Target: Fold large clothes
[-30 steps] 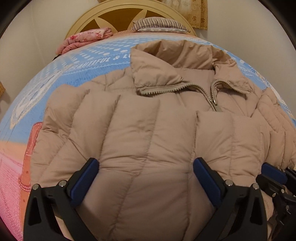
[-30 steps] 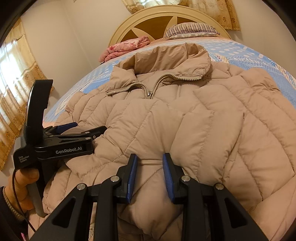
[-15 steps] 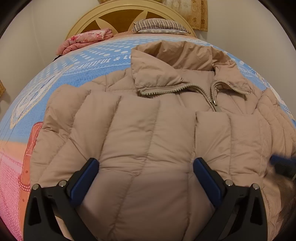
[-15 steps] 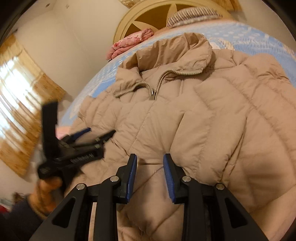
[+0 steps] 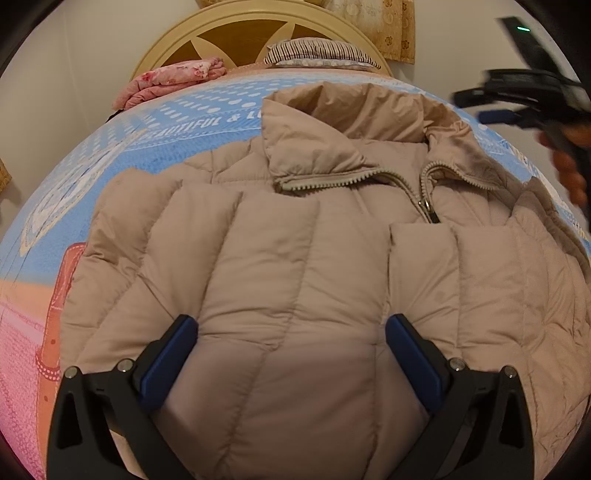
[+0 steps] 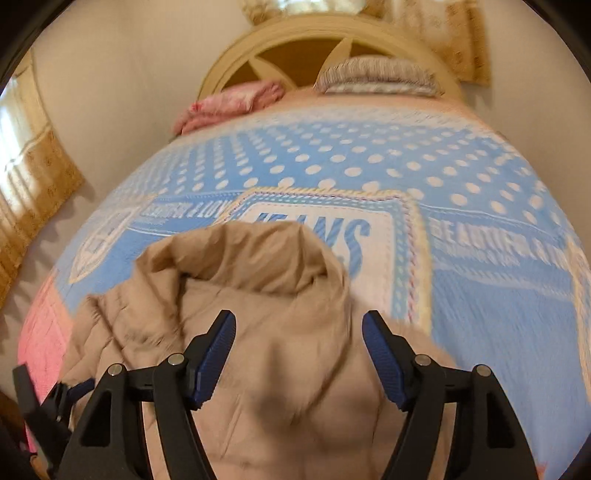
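Observation:
A beige quilted puffer jacket (image 5: 295,258) lies front up on the bed, collar toward the headboard, zip part open at the neck. My left gripper (image 5: 291,347) is open and empty, low over the jacket's lower front. My right gripper (image 6: 299,350) is open and empty, raised above the jacket's collar (image 6: 243,266). It also shows in the left wrist view (image 5: 517,99), up at the right above the jacket's shoulder.
The bed (image 6: 461,177) has a blue dotted cover with lettering. A striped pillow (image 6: 376,74) and folded pink bedding (image 6: 229,103) lie by the cream headboard (image 5: 236,33). A curtained window (image 6: 22,155) is at the left.
My right gripper has opened, risen off the jacket's lower front and swung up toward the collar. The left gripper has stayed still and open.

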`<state>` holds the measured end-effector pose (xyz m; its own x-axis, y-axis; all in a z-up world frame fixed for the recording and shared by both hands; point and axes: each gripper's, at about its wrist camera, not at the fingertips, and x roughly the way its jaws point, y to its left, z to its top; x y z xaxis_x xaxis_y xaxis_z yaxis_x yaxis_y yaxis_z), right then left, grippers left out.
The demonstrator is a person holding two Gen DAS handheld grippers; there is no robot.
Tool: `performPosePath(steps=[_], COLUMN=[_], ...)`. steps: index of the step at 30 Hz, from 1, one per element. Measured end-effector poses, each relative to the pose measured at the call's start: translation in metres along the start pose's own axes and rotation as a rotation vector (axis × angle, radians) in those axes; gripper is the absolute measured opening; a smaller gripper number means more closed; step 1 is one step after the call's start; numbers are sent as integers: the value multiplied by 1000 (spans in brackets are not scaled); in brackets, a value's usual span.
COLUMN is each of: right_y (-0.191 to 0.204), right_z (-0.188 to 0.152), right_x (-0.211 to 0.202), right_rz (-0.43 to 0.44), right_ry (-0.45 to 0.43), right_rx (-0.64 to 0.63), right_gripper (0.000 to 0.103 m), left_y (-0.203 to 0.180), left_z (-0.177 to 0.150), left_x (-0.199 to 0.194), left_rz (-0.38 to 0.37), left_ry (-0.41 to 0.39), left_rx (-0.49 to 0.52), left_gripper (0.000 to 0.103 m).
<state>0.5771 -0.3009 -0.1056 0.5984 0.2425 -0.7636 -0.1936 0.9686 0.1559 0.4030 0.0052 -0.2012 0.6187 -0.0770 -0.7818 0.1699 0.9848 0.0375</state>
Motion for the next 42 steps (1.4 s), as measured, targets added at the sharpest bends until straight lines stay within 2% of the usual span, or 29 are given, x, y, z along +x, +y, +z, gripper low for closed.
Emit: performPosePath(steps=[6, 7, 8, 9, 10, 12, 16, 19, 21, 22, 23, 24, 25, 26, 27, 28, 29, 31, 33, 34, 37, 39, 41, 42], right_y=[-2, -3, -5, -7, -7, -4, 4, 8, 15, 16, 16, 16, 16, 14, 13, 13, 13, 13, 11, 10, 3, 1, 2, 2], right_z=[26, 28, 28, 29, 28, 23, 17, 12, 6, 4, 3, 1, 1, 0, 0, -1, -2, -6, -9, -10, -14, -18, -23, -24], right_x=[52, 57, 59, 61, 61, 54, 37, 30, 23, 20, 17, 13, 11, 7, 4, 0, -2, -5, -4, -3, 3, 6, 7, 7], right_rz=[-24, -19, -11, 7, -1, -8, -5, -17, -34, -34, -34, -34, -34, -28, -27, -27, -22, -29, -32, -39, -52, -54, -47, -49], right_ry=[97, 109, 111, 123, 116, 99, 35, -4, -37, -48, -58, -75, -83, -97, -108, -119, -121, -123, -116, -116, -111, -112, -114, -114], right_rx=[-112, -129, -132, -123, -127, -173, -219, -235, -275, -283, -286, -289, -286, -278, -277, -274, -274, -290, -294, -297, -278, -269, -268, -271], right_gripper=[71, 67, 39, 19, 8, 6, 4, 3, 3, 3, 2, 2, 2, 2, 2, 2, 2, 2, 2, 2, 2, 2, 1, 1], left_y=[0, 0, 1, 3, 3, 4, 13, 19, 14, 9, 3, -2, -5, -9, -11, -10, -8, -6, -3, -3, -11, -22, -36, -37], left_z=[0, 0, 0, 1, 2, 7, 35, 76, 104, 119, 127, 139, 148, 154, 158, 161, 162, 160, 153, 149, 136, 132, 132, 134], left_x=[0, -1, -3, -5, -9, -26, -65, -77, -69, -59, -48, -31, -15, 5, 24, 43, 59, 81, 87, 86, 81, 73, 62, 55], left_rz=[3, 3, 1, -7, -18, -38, -70, -48, 0, 7, 23, 69, 80, 59, 76, 98, 66, 94, 64, 86, 220, 258, 318, 330], left_ry=[0, -2, -4, -2, 3, -10, -78, -140, -180, -179, -177, -180, -175, -154, -121, -82, -44, 16, 41, 45, 80, 73, 49, 32], left_rx=[2, 2, 1, 3, 14, 42, 37, 36, 66, 101, 123, 139, 139, 154, 154, 128, 111, 70, 20, 21, 55, 111, 201, 211], left_gripper=[103, 103, 103, 103, 100, 91, 91, 91, 93, 99, 99, 98, 98, 97, 90, 77, 72, 46, 42, 42, 42, 40, 45, 56])
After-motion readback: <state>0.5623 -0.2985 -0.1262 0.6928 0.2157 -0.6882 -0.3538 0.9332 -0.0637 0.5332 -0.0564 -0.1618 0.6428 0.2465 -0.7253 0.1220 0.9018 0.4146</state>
